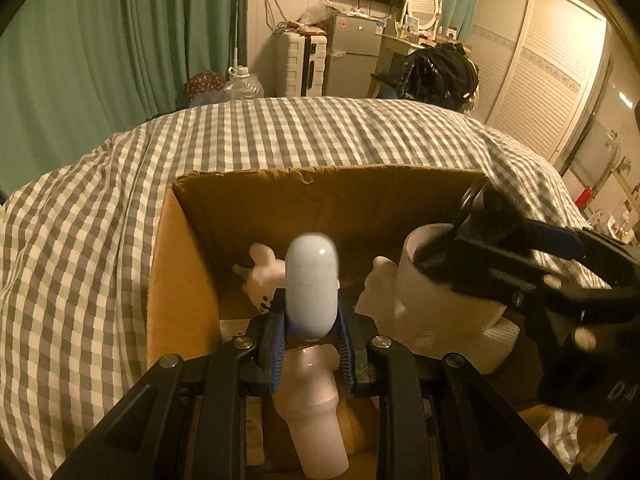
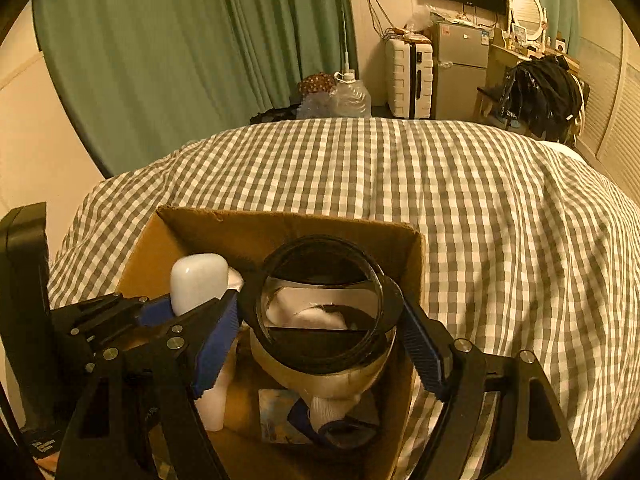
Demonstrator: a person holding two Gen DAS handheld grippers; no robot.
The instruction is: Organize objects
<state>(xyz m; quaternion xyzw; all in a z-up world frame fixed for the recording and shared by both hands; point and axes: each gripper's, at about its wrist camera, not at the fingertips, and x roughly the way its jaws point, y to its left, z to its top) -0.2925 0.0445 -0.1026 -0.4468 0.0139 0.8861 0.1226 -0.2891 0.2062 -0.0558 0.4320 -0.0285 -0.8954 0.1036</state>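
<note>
Jaws of the left gripper clamp the lower end of a pale capsule-shaped case, its long axis upright, directly over the cardboard box; jaws of the right gripper pinch a black ring at its sides, lying flat above the box's right half. Each load likely just needs lowering, the left arm nearer the box's middle

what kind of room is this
Most likely a bedroom in a small home. A bed with a gray checked cover fills the middle, louvered wardrobe doors line one wall, and a vanity mirror stands beside a small fridge.
</note>
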